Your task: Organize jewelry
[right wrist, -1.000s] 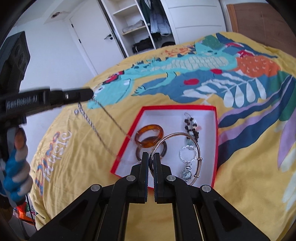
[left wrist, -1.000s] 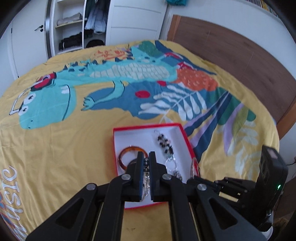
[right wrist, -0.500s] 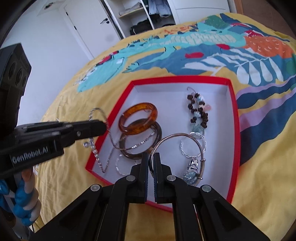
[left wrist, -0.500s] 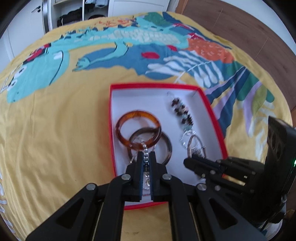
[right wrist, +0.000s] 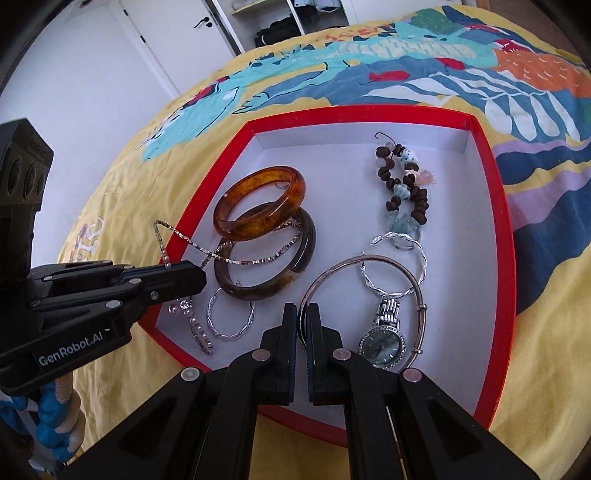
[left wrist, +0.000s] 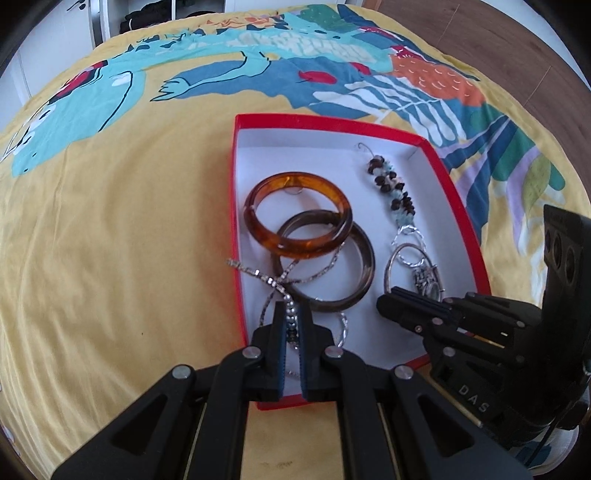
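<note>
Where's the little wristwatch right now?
In the right wrist view the wristwatch lies in the red box, lower right, inside the thin silver bangle, just right of the right gripper.

bangles (right wrist: pixel 258 229) in box (right wrist: pixel 495 206), bed (left wrist: pixel 110 221) (underneath)

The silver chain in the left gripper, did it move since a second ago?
Yes. The silver chain hung in the air left of the red box; now it has come down and drapes over the box's left wall onto the bangles.

Yellow bedspread (left wrist: pixel 110 229) with teal dinosaur print, white door (right wrist: pixel 155 40), open wardrobe shelves (right wrist: pixel 288 18), wooden headboard (left wrist: pixel 498 48)
</note>
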The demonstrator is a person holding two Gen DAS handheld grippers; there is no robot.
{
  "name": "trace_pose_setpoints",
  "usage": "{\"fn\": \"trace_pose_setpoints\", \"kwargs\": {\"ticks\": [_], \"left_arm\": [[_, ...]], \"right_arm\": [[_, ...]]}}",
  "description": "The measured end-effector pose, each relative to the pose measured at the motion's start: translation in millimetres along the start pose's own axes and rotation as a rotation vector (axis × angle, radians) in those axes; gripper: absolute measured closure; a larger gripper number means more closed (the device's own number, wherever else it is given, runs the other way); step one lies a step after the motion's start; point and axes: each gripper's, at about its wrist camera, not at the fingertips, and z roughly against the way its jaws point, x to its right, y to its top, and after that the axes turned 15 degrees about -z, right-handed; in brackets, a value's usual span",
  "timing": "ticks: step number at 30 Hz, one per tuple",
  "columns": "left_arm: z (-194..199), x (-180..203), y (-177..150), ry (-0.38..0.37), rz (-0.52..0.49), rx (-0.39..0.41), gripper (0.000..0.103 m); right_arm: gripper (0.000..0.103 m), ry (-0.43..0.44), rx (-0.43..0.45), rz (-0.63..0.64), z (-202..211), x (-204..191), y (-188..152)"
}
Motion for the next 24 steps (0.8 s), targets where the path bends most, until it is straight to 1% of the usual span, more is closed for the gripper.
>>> {"fn": "trace_pose_setpoints", "kwargs": {"ticks": [6, 11, 17, 21, 24], "left_arm": [[1.6, -1.8, -4.3, -0.006, 0.012, -0.008, 0.097], [9.5, 0.5, -8.9, -0.011, 0.018, -0.006, 0.093], [27.4, 1.3, -15.6, -0.021, 0.035, 0.012, 0.081], [41.1, 2.9, -19.7, -0.022, 0.037, 0.025, 0.076], [51.6, 4.6, -24.5, -0.017, 0.035, 0.032, 0.074]], "right_arm": [[0.096, -0.012, -0.005, 0.001, 3.8, -0.3, -1.5], [0.096, -0.025, 0.006, 0.007, 15.0, -2.3, -6.5], [0.087, -0.036, 0.036, -0.011, 36.3, -3.1, -12.2], [0.080, -0.042, 0.056, -0.021, 51.1, -4.6, -17.2], [0.077, -0.044, 0.072, -0.033, 63.2, -6.1, -22.5]]}}
